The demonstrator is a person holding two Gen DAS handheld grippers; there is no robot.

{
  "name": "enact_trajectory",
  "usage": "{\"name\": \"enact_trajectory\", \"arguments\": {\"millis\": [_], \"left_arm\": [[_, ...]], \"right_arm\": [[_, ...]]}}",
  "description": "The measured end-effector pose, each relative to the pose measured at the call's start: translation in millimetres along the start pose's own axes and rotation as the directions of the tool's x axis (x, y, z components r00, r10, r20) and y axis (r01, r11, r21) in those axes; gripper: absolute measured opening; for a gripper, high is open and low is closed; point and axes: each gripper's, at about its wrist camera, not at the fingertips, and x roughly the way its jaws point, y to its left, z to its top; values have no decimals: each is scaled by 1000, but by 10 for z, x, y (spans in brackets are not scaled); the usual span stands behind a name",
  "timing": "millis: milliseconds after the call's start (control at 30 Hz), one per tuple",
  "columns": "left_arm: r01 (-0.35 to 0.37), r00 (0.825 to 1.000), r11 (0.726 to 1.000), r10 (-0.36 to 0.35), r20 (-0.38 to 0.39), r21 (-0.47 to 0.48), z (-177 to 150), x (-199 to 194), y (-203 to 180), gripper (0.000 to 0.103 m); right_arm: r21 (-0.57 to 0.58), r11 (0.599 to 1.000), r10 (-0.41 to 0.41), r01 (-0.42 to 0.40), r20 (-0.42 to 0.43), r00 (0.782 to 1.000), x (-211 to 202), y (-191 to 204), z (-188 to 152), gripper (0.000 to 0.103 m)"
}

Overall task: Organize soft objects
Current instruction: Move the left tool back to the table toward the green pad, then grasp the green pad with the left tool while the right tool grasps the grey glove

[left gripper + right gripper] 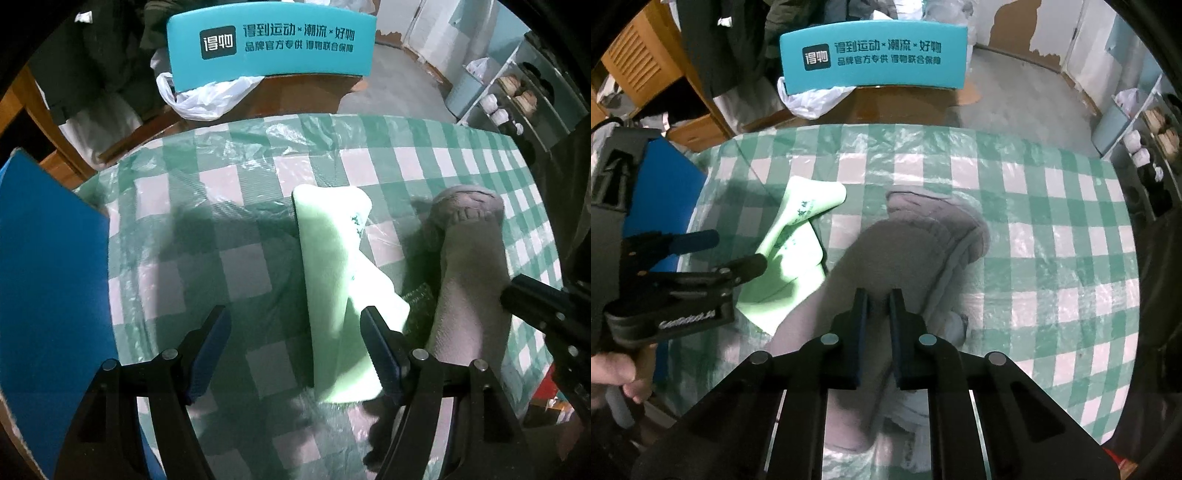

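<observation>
A pale green cloth (332, 273) lies folded on the green-and-white checked table; it also shows in the right wrist view (794, 251). My left gripper (295, 325) is open, its fingers on either side of the cloth's near end. A grey fuzzy slipper (469, 266) lies to the right of the cloth, also in the right wrist view (908, 251). My right gripper (878, 302) is over the slipper's near part with its jaws nearly closed; whether they pinch the slipper I cannot tell.
A blue box (48, 280) stands at the table's left edge. A teal sign (273, 40) and a white plastic bag (207, 96) sit on a wooden table beyond. Shelves with shoes (517, 99) stand at the far right.
</observation>
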Motion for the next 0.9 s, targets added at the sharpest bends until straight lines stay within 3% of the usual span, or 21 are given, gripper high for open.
{"name": "enact_trajectory", "arguments": {"millis": [200,267,300,367,433,500,567,667,900], "left_arm": [[11,1000,1000,-12,-23,-20,55,129,-49,74],[14,1000,1000,-14,-18,-20,62,143,-66,68],[10,1000,1000,-10,-19,-16,63,148,-75,59],[9,1000,1000,-9,-26,-3,67,172,-98,49],[13,1000,1000,-13,-29,0,66,185,-108,38],[24,999,1000,-24,-30,-2,66,194,-104,19],[35,999,999,-35,-33,-7,72,197,-92,10],[39,999,999,-39,-12,-12,78,147,-74,4],[65,998,998,-64,28,-21,104,-20,-12,3]], "right_arm": [[55,997,59,-58,-16,998,52,-145,-7,12],[85,994,78,-76,-20,997,60,-187,-4,39],[98,992,85,-83,-20,996,61,-207,-4,46],[124,988,95,-93,-9,995,49,-247,2,59],[154,983,108,-105,-14,994,58,-289,16,61],[172,979,118,-113,-23,993,78,-308,20,61],[187,977,108,-100,-32,994,107,-321,21,62],[200,977,90,-79,-45,995,156,-330,32,64],[198,979,66,-51,-73,995,254,-230,74,65]]}}
